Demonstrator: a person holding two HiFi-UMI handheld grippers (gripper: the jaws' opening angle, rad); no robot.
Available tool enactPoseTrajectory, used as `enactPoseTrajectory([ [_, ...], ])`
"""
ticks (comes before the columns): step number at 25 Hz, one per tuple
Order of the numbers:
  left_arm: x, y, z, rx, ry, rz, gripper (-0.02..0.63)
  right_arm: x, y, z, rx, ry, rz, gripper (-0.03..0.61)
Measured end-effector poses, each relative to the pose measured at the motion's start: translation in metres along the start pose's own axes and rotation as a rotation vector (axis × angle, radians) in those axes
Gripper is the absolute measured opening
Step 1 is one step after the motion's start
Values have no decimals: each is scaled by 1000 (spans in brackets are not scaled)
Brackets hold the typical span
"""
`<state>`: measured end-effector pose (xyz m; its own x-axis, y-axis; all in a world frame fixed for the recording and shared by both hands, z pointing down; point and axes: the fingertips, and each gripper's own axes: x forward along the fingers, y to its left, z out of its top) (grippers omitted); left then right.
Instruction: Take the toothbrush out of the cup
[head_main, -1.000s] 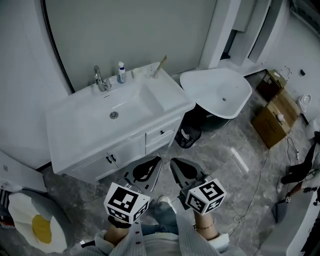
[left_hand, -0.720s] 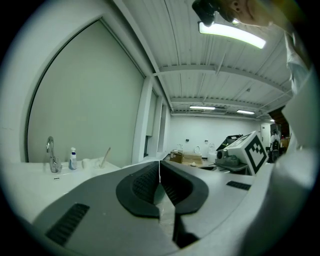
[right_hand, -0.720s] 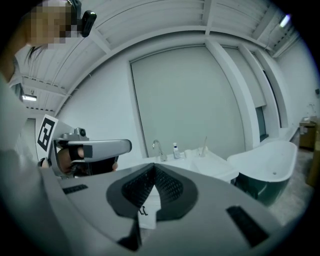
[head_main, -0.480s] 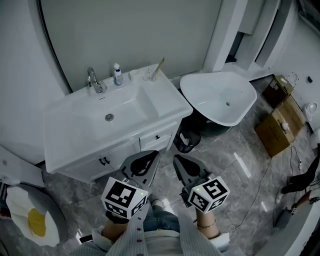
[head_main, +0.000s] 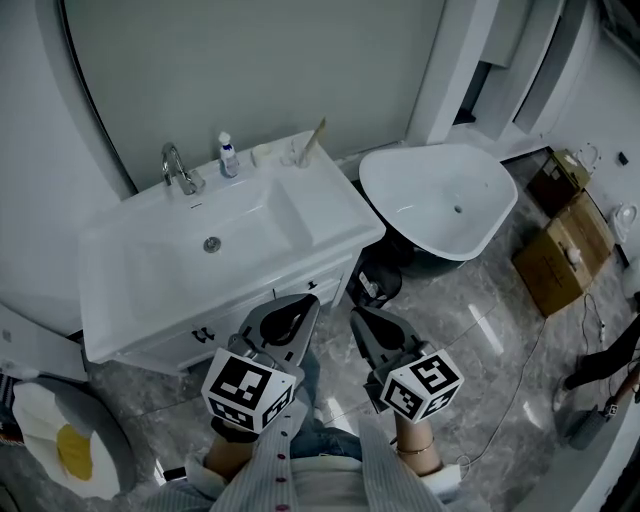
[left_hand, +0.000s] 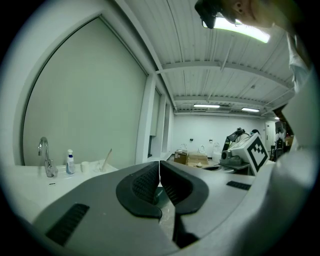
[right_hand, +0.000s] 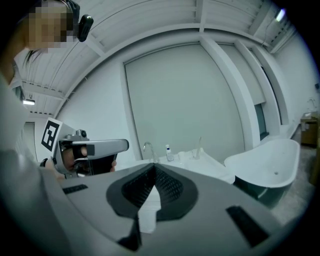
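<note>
A toothbrush (head_main: 314, 137) leans in a clear cup (head_main: 297, 154) at the back right corner of the white vanity top (head_main: 330, 200). In the left gripper view the toothbrush (left_hand: 107, 159) shows far off at the left, and in the right gripper view the toothbrush (right_hand: 200, 147) stands small behind the jaws. My left gripper (head_main: 303, 304) is held in front of the vanity's cabinet, jaws shut with nothing in them (left_hand: 159, 164). Beside it my right gripper (head_main: 362, 318) is also shut and empty (right_hand: 153, 166). Both are well short of the cup.
On the vanity stand a faucet (head_main: 177, 169), a small bottle (head_main: 227, 155) and a white cup (head_main: 262, 153) around the sink basin (head_main: 212, 243). A white bathtub (head_main: 440, 198) sits to the right, with a dark bin (head_main: 378, 284) and cardboard boxes (head_main: 560, 258) on the floor.
Both grippers have moved forward together toward the vanity. The vanity now lies closer and further left in the head view. The jaws stay shut.
</note>
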<state>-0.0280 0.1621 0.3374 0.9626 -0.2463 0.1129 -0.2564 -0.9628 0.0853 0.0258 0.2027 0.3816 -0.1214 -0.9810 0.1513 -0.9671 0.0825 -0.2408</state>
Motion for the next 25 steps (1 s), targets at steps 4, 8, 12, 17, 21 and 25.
enactPoseTrajectory([
  [4, 36, 21, -1, -26, 3, -12, 21, 24, -30, 4, 18, 13, -13, 12],
  [8, 80, 53, -1, -36, 4, -20, 20, 62, -66, 9, 25, 32, -17, 11],
  [12, 126, 94, 8, -41, 5, -19, 20, 106, -103, 23, 22, 47, -22, 12],
  [17, 176, 147, 21, -46, 16, -21, 20, 166, -147, 46, 27, 57, -28, 11],
  [21, 207, 189, 24, -53, 35, 2, 20, 214, -174, 64, 34, 57, -15, 12],
  [25, 224, 227, 25, -63, 50, 25, 21, 257, -191, 75, 42, 61, -1, 12],
])
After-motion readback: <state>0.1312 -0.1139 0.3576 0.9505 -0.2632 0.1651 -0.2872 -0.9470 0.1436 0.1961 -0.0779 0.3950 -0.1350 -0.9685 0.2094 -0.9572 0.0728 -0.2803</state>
